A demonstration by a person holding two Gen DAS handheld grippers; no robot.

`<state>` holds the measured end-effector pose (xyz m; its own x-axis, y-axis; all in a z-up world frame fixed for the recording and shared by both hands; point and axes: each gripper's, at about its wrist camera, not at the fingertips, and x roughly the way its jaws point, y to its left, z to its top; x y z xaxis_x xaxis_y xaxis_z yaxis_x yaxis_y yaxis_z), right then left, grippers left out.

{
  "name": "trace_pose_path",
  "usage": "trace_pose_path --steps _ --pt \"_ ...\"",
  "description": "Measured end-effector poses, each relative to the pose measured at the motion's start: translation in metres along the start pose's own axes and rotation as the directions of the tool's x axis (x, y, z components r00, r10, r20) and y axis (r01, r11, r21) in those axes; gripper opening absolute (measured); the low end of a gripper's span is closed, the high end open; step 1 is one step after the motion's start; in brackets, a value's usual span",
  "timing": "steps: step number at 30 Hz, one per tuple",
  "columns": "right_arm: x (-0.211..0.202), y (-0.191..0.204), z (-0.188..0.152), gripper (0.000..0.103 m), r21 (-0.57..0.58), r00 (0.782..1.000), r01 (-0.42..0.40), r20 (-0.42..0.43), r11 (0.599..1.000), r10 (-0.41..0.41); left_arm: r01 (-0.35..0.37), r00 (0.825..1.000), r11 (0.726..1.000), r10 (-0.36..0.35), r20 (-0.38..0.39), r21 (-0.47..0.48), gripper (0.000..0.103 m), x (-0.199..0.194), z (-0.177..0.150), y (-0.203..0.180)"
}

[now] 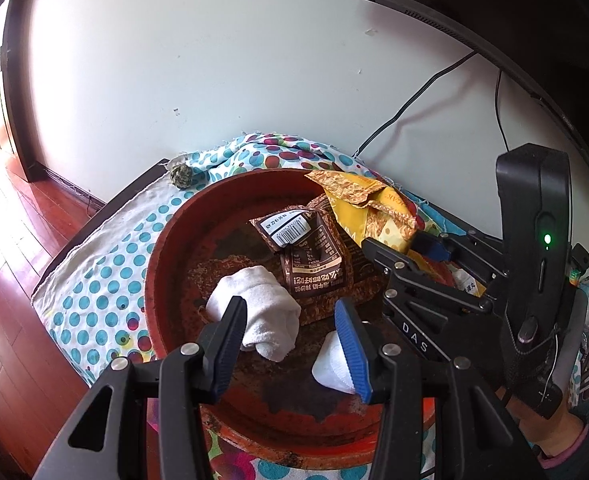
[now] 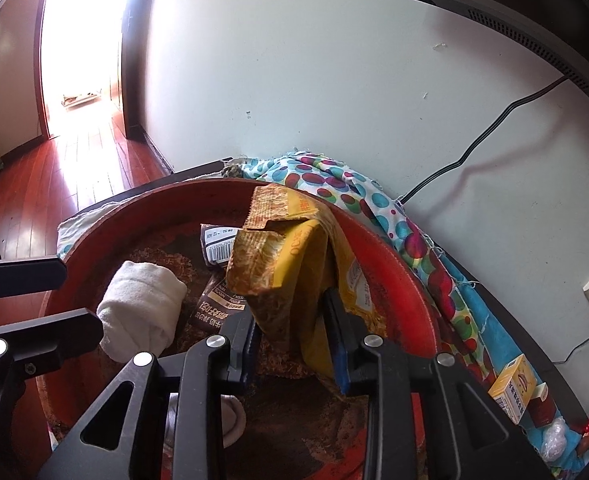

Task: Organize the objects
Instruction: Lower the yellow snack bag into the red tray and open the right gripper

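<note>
Right gripper (image 2: 294, 344) has the yellow snack bag (image 2: 294, 264) between its jaws over the red tray (image 2: 394, 264), grip loosening; let go low. Left gripper (image 1: 290, 344) hovers open, empty.

monitor (image 1: 494, 20) cropped, packet's (image 2: 294, 272) lower end hidden

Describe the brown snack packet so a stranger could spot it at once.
Find the round red tray on the dotted cloth. Near its middle, between a rolled white towel and a yellow bag, lies the brown packet; only it bears a white barcode label.
</note>
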<state>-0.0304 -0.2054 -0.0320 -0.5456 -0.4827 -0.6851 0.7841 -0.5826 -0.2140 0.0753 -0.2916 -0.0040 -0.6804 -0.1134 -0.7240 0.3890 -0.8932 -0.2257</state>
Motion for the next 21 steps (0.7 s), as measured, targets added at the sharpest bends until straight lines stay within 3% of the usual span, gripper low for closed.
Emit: trace_pose_path --steps 5,14,21 --pt "-0.005 0.002 -0.003 0.058 0.008 1.000 -0.002 0.029 1.000 0.002 -0.003 1.000 1.000 0.003 0.000 0.000 0.047 0.000 0.000 -0.001" --pt "-0.022 -0.007 -0.009 0.067 0.038 0.998 -0.013 0.065 0.999 0.011 -0.008 1.000 1.000 0.008 -0.001 0.022 0.047 0.000 -0.001 -0.009" --pt "-0.050 -0.032 -0.032 0.068 0.091 0.996 -0.003 0.094 0.996 -0.005 -0.014 1.000 0.997 0.015 -0.015 0.070 0.047 0.003 -0.002 -0.027"
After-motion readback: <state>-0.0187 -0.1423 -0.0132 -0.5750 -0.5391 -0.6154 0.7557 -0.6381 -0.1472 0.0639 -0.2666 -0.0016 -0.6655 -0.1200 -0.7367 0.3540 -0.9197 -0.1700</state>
